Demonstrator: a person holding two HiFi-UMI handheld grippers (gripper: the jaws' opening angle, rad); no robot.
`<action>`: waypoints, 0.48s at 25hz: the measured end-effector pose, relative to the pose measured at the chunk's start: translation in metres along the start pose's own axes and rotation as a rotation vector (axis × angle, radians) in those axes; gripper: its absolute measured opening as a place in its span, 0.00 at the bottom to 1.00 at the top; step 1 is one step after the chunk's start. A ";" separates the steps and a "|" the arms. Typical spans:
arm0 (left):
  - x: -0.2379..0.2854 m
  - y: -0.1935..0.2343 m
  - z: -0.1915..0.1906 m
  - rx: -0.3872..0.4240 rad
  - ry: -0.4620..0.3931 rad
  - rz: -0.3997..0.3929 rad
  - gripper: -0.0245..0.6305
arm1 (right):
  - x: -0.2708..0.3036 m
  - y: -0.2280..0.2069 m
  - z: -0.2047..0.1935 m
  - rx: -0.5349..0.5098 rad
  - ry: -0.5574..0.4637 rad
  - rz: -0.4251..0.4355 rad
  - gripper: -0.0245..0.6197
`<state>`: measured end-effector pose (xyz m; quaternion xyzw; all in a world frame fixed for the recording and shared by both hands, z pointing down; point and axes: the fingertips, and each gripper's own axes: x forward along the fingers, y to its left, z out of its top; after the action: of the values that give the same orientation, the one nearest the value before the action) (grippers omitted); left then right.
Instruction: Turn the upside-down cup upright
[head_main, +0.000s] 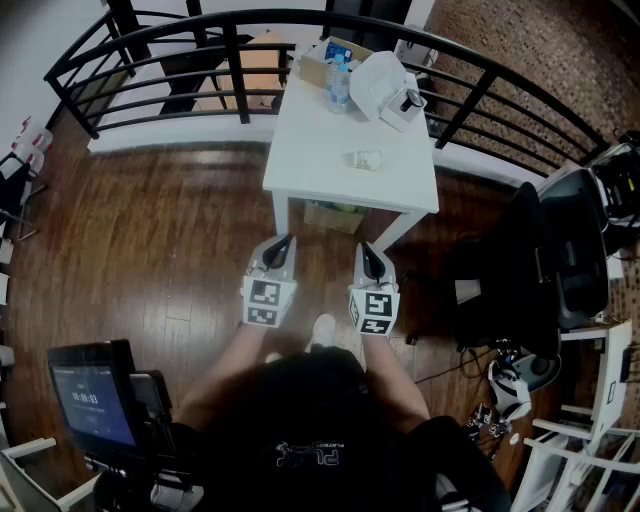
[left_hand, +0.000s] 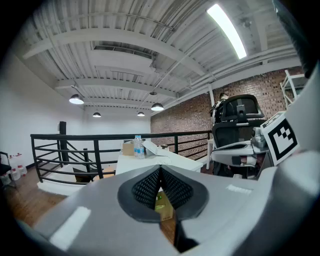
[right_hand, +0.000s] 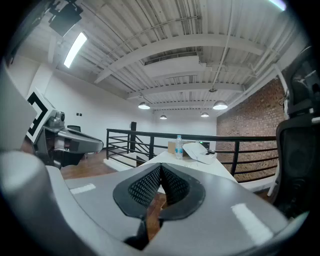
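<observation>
Cup (head_main: 367, 159) sits toward the far right of the white desk (head_main: 310, 150), well apart from the left gripper (head_main: 286, 244) and right gripper (head_main: 367, 251), whose fingers (left_hand: 145, 189) are pressed together on nothing, seemingly waiting near the person before any reach.

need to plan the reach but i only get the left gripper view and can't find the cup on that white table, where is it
observer: The head view shows a small clear plastic cup on the white square table, alone near its middle, right of centre.
operator: anything crowding it
observer: No. The clear water bottle and the brown cardboard box stand at the far edge, apart from it.
operator: right gripper free?
observer: Yes, the right gripper is shut on nothing, beside the left gripper, both short of the table's near edge.
</observation>
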<state>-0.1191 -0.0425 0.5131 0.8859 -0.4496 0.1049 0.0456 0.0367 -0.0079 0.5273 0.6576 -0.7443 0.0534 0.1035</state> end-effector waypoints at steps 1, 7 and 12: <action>0.008 -0.001 0.003 0.004 -0.003 0.001 0.04 | 0.007 -0.007 0.003 -0.001 -0.005 0.000 0.06; 0.050 -0.011 0.016 0.015 -0.015 0.010 0.04 | 0.035 -0.044 0.011 0.005 -0.017 0.009 0.06; 0.081 -0.016 0.020 0.024 -0.005 0.014 0.04 | 0.052 -0.070 0.005 0.024 -0.008 0.018 0.06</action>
<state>-0.0567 -0.1008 0.5123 0.8835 -0.4546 0.1082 0.0331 0.0993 -0.0677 0.5305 0.6525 -0.7497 0.0605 0.0925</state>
